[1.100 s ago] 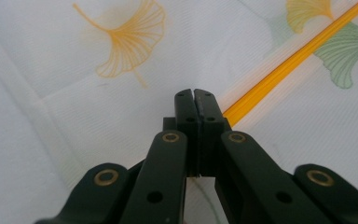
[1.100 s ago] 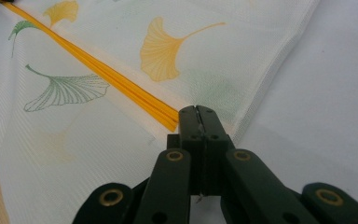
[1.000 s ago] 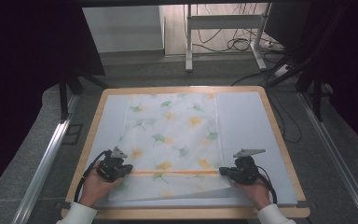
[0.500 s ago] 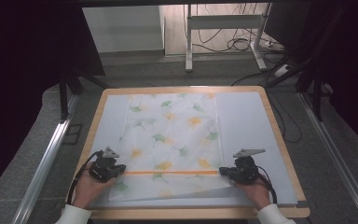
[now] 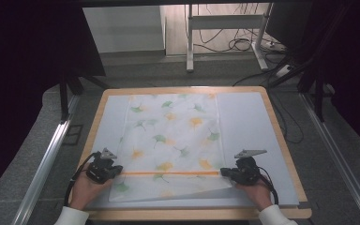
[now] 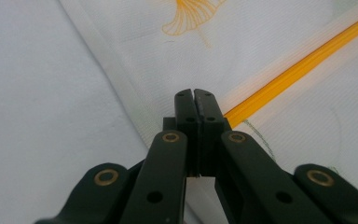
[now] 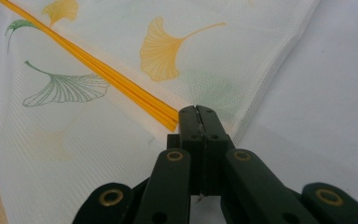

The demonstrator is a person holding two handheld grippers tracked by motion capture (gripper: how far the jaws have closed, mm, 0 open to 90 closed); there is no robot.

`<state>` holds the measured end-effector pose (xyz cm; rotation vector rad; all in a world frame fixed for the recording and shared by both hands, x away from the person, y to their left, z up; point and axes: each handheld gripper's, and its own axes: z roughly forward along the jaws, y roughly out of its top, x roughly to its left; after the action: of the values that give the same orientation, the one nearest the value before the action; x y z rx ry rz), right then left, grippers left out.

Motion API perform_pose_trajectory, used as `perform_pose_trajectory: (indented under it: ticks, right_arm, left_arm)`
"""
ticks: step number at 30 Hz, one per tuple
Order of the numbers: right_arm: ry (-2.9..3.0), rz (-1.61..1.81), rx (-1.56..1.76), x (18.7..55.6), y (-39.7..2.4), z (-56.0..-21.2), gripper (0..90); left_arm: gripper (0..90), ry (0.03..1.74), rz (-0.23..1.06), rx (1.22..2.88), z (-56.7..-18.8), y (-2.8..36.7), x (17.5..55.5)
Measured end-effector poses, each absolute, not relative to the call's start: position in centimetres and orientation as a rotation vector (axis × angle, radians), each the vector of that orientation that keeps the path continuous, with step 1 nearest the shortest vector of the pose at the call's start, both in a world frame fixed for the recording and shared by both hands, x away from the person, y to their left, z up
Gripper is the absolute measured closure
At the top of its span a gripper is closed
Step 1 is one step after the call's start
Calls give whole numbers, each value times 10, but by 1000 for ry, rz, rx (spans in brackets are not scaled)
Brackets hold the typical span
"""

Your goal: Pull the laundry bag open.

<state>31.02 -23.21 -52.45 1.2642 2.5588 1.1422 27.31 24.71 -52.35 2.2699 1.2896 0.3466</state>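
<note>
The sheer ginkgo-print mesh bag [image 5: 173, 140] lies flat on the table mat [image 5: 248, 122], light, limp and likely slippery, so keep your left gripper [image 6: 196, 100] and right gripper [image 7: 197, 115], both pressed together, pinching the orange zipper [image 5: 168, 173] ends just ahead of the jaws.

This looks like a lab or recording room set up for handling trials, not a home. A wooden-edged table [image 5: 281, 140] topped with a pale blue mat [image 5: 248, 126] sits in the middle, ringed by dark curtains [image 5: 23, 70] at nine and three o'clock. Metal rails [image 5: 47, 159] run along the grey carpet floor [image 5: 136, 70] at either side. At twelve o'clock a white metal stand [image 5: 225, 33] rises from a paler floor, with loose black cables [image 5: 234, 46] coiled behind it and a power strip [image 5: 283, 70] at about one o'clock. The person works with instrumented handheld tools trailing wires
</note>
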Motion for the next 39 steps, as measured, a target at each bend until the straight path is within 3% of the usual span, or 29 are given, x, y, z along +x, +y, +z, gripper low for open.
perform_pose_trajectory:
  ticks: [27, 37, 39]
  right_arm:
    - [2557, 1150, 1268, 310, -233, -525, 896]
    - [2530, 1171, 1226, 306, -234, -520, 894]
    - [2511, 1206, 1214, 304, -237, -518, 892]
  left_arm:
    - [899, 1300, 306, 2178, -527, 257, 271]
    - [776, 1204, 398, 2059, -515, 254, 264]
    - [716, 1211, 416, 2041, -514, 256, 264]
